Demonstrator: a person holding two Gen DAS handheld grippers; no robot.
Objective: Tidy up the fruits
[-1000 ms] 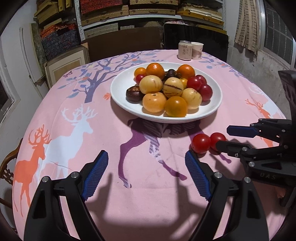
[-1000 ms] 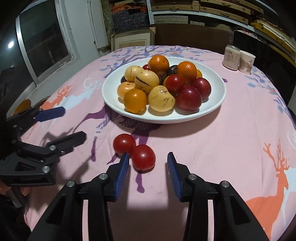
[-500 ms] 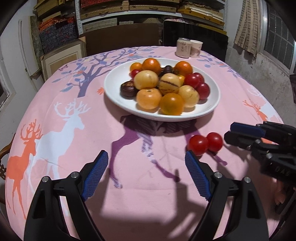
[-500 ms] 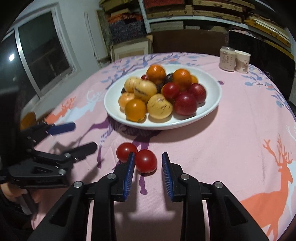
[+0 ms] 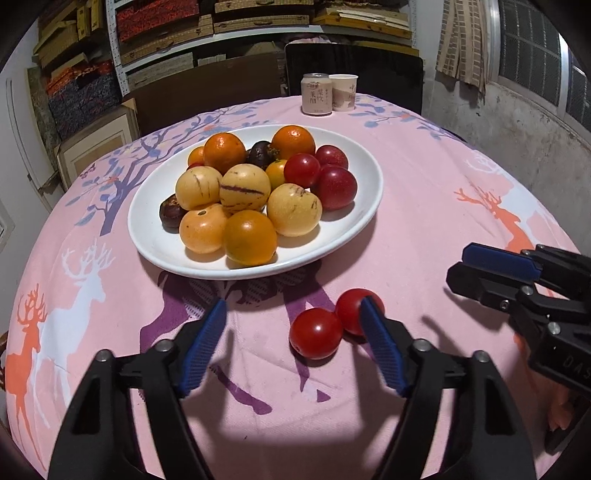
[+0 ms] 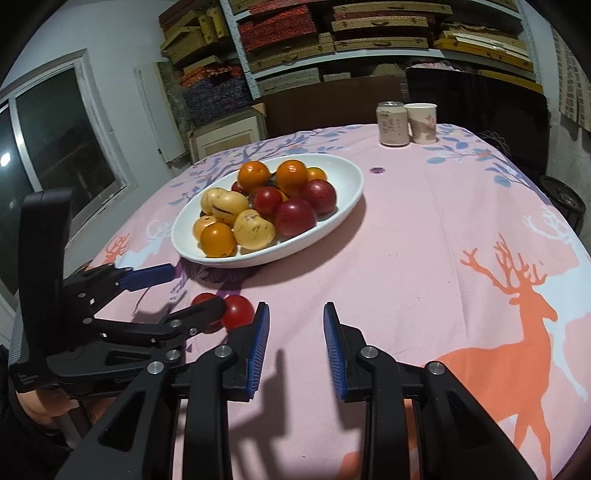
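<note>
A: Tomatoes sit on the cloth just in front of the plate, touching each other.
B: Grippers?
A: Left gripper is closing around them, no pad contact yet. Right gripper is pinched in, empty, beside them.

We see a home storeroom doubling as a dining spot: shelves stacked with woven boxes behind a table under a deer-print cloth.

At the centre of your left wrist view a plate of fruit sits on the surface. Two tomatoes lie touching just below it, lower right of centre. A can and cup stand together at the top, behind the plate.
</note>
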